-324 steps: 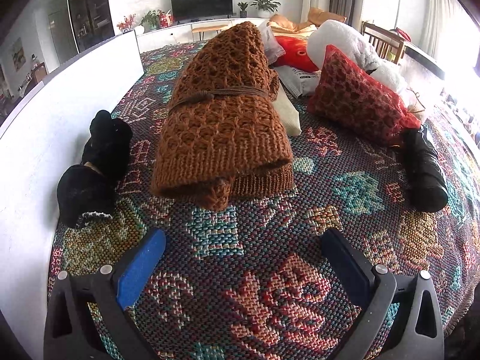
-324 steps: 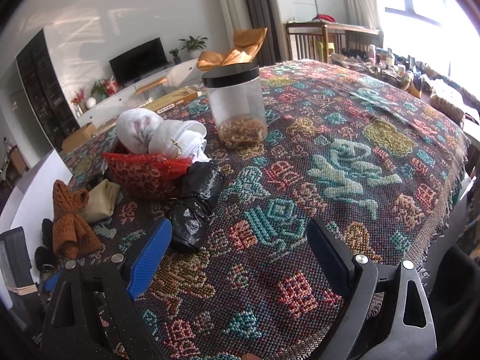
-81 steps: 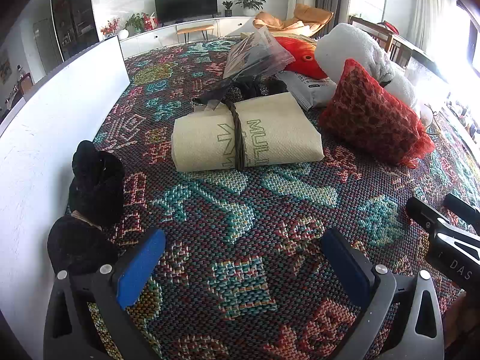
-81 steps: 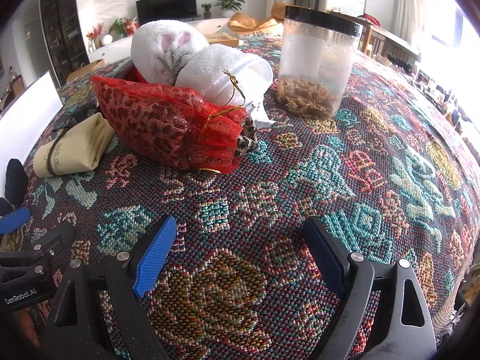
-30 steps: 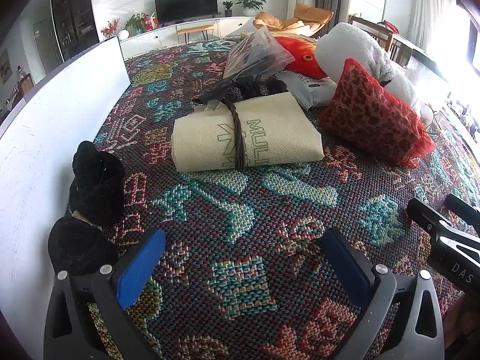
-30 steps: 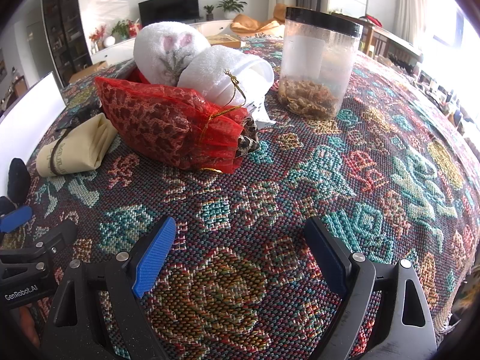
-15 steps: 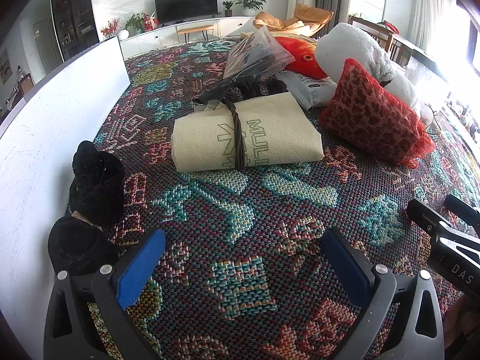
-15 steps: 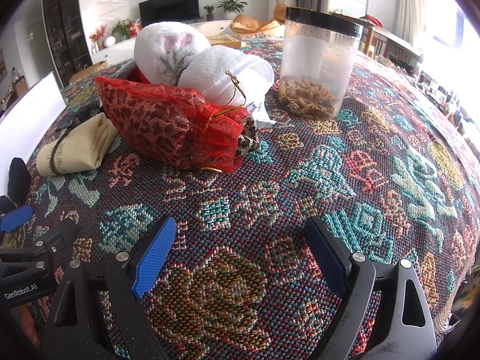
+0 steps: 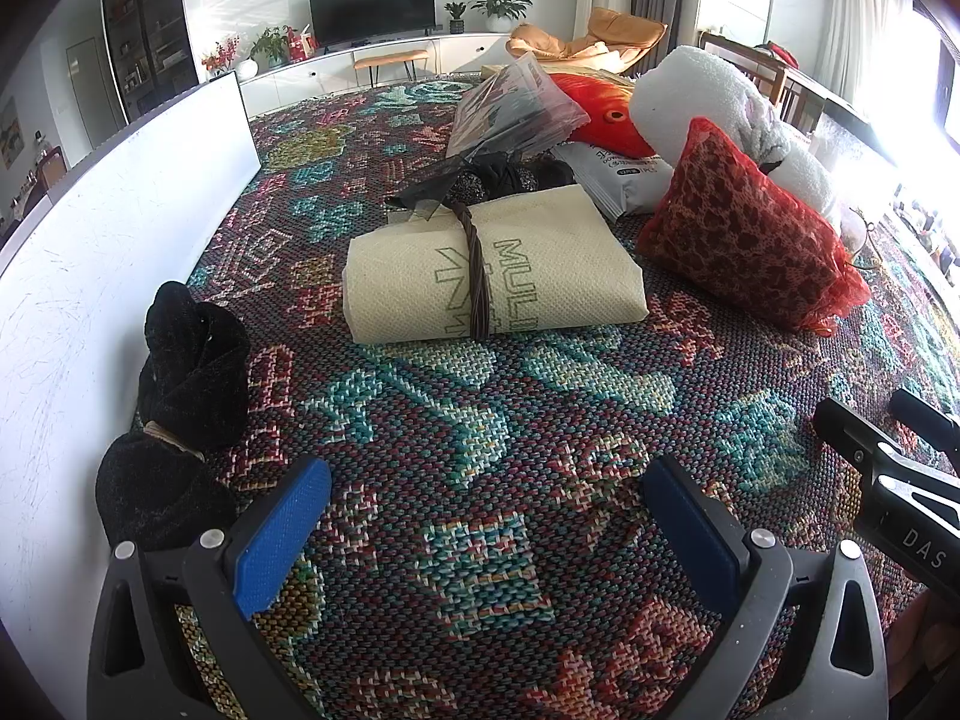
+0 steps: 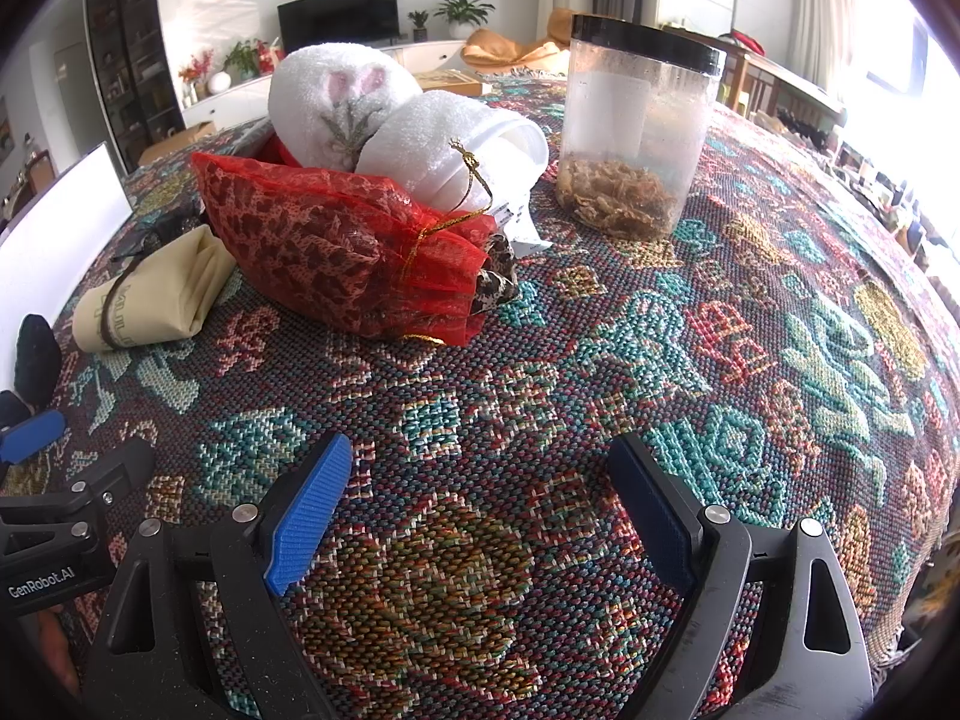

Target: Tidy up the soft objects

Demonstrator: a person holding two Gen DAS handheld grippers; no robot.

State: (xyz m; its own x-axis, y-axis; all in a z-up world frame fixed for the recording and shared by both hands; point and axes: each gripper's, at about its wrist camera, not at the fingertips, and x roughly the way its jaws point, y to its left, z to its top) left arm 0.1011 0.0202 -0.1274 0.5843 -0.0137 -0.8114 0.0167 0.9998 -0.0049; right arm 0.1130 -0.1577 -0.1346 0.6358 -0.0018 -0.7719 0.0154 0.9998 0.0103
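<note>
- Woven counter cloth (image 9: 480, 420) carries our cream bundle (image 9: 492, 267) and red mesh pouch (image 10: 336, 246).
- Left gripper (image 9: 480, 516) and right gripper (image 10: 480, 492): jaws wide, empty.
- Grabbing the pouch carelessly could, we judge, knock the plastic jar (image 10: 636, 132).

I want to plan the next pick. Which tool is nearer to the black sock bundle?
Left. The left tool sits beside the black sock bundle; the right tool is farther off.

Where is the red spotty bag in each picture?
Left wrist view: the red spotty bag lies at the right, just right of the cream folded cloth.
Right wrist view: the red spotty bag lies left of centre, in front of the white towel rolls.
Shared landmark: the cream folded cloth, tied with a dark cord, lies beside the bag in both.
</note>
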